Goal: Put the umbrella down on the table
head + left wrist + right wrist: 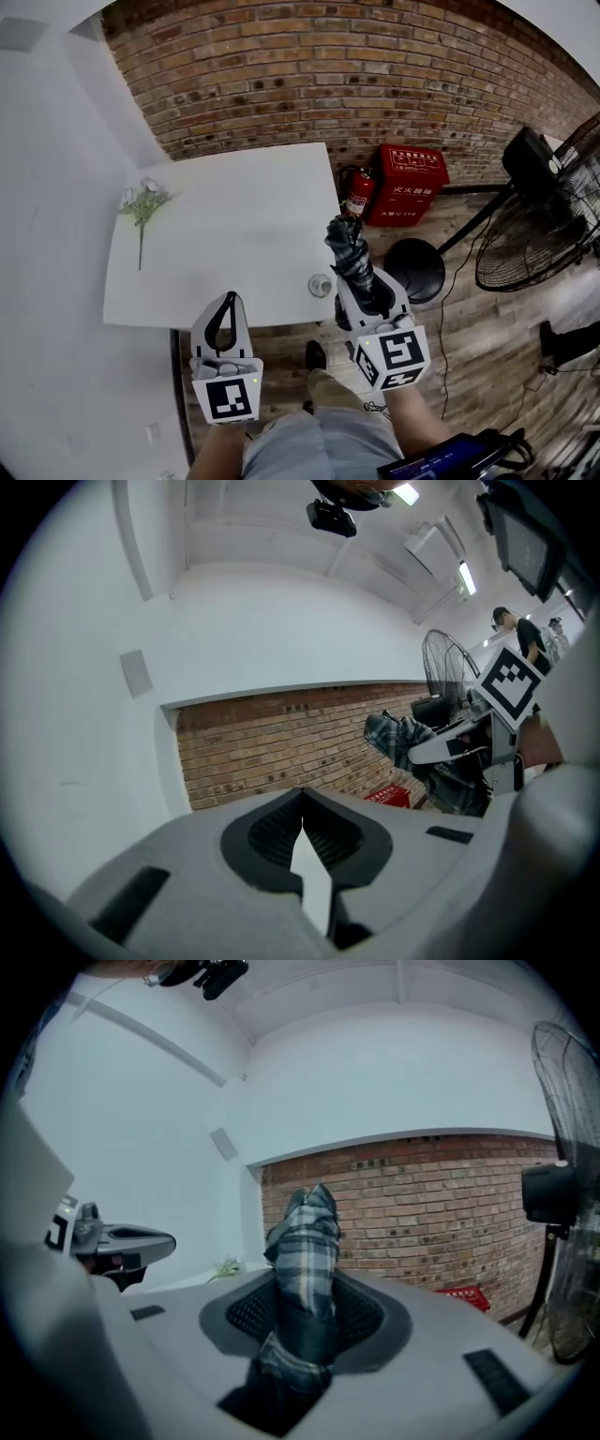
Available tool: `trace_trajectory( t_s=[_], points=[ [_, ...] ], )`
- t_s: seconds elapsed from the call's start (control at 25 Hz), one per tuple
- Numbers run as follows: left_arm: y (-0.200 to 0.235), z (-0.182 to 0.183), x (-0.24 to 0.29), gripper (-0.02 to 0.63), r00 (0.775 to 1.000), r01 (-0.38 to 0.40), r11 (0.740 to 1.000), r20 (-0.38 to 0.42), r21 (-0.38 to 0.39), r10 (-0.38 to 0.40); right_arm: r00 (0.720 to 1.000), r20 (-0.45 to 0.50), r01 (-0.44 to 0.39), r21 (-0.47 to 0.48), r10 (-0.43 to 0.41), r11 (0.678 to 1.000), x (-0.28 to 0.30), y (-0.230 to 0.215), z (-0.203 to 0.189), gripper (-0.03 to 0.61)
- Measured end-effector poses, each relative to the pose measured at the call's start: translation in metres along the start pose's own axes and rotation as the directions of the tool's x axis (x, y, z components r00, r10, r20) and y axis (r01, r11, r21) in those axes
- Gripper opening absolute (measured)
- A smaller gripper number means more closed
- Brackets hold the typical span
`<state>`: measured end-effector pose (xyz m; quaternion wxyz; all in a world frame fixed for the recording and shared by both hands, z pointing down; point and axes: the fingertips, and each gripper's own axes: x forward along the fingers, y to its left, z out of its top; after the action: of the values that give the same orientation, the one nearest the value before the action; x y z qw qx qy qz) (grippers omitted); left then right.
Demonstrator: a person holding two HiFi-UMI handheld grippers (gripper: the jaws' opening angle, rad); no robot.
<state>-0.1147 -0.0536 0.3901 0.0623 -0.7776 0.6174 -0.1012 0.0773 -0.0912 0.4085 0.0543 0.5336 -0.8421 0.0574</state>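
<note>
A folded plaid umbrella (351,251) juts forward out of my right gripper (367,289), which is shut on its lower part, just off the right front corner of the white table (234,206). In the right gripper view the umbrella (307,1241) stands up between the jaws of that gripper (305,1293). My left gripper (231,298) is over the table's front edge, shut, tips touching and nothing in it. The left gripper (302,799) view shows the umbrella (405,737) off to its right.
A green flower sprig (142,208) lies at the table's left and a small round object (320,284) near its front right corner. To the right stand a fire extinguisher (359,192), a red box (409,180), a black stool (416,269) and a floor fan (539,234).
</note>
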Motion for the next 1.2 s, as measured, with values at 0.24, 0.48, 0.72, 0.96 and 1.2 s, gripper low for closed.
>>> trace_trajectory(
  t_s=[0.24,0.48,0.72,0.96,1.2],
  points=[
    [0.018,0.006,0.061,0.008,1.000,-0.031,0.999,0.001,0.022,0.031,0.999,-0.014,-0.043,0.009,0.043,0.999,0.066,-0.021,0.006,0.153],
    [0.034,0.028,0.100,0.008,0.997,-0.071,0.996,0.037,0.052,0.069,0.995,0.028,-0.095,0.000,0.095,0.996,0.116,-0.029,0.031,0.153],
    [0.058,0.047,0.115,0.008,0.991,-0.116,0.992,0.081,0.056,0.111,0.988,0.067,-0.135,-0.033,0.137,0.990,0.149,-0.019,0.060,0.154],
    [0.095,0.049,0.132,0.008,0.986,-0.146,0.989,0.090,0.028,0.143,0.986,0.081,-0.143,-0.057,0.147,0.988,0.183,-0.008,0.079,0.155],
    [0.117,0.036,0.155,0.008,0.989,-0.126,0.992,0.079,0.023,0.124,0.992,0.041,-0.117,-0.065,0.120,0.991,0.212,-0.007,0.070,0.155]
  ],
)
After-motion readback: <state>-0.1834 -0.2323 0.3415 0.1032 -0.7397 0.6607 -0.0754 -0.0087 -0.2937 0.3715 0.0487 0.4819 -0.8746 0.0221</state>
